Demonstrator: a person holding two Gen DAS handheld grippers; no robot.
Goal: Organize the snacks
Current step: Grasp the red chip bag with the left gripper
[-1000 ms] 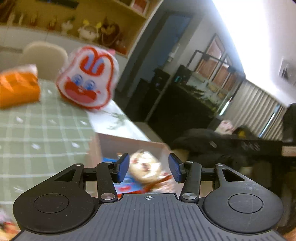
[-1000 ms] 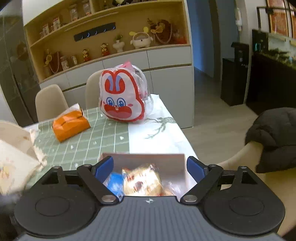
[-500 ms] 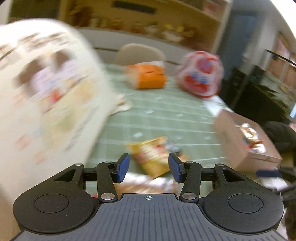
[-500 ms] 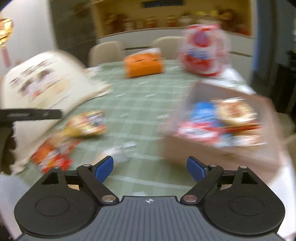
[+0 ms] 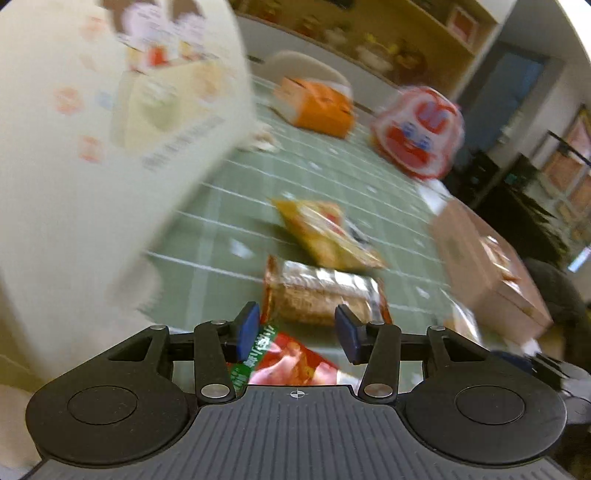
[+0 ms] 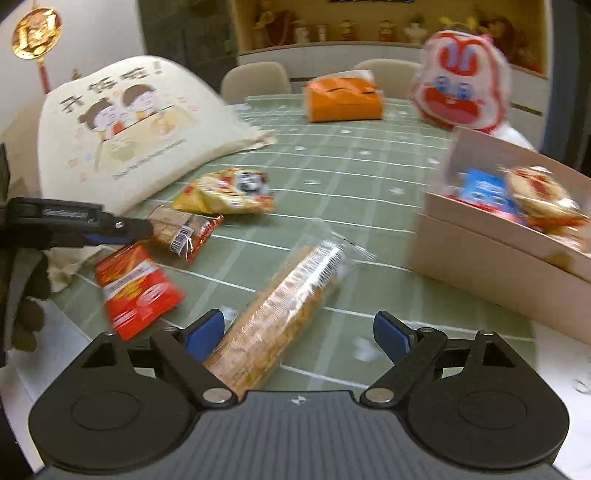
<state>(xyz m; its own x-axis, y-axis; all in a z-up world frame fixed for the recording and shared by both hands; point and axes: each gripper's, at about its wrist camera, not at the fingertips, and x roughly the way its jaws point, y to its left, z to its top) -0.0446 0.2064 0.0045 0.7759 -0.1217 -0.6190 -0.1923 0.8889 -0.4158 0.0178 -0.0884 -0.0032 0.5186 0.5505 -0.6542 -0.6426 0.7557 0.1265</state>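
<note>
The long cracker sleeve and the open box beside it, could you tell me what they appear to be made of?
The long cracker sleeve looks like thin clear plastic film: glossy, crinkled, with the crackers showing through. The open box looks like matte pale cardboard, with stiff flat walls and sharp folded edges; blur leaves its finish uncertain.

I see a green checked cloth (image 6: 332,173) over the worktop. At its far end sit an orange tissue pack (image 6: 343,98) and a red-and-white rabbit-face bag (image 6: 460,83). A cream cartoon-print tote (image 6: 125,122) slumps on the left. Behind stand pale chairs (image 6: 255,79), shelves of figurines (image 6: 347,27) and a hanging gold ornament (image 6: 35,33).
</note>
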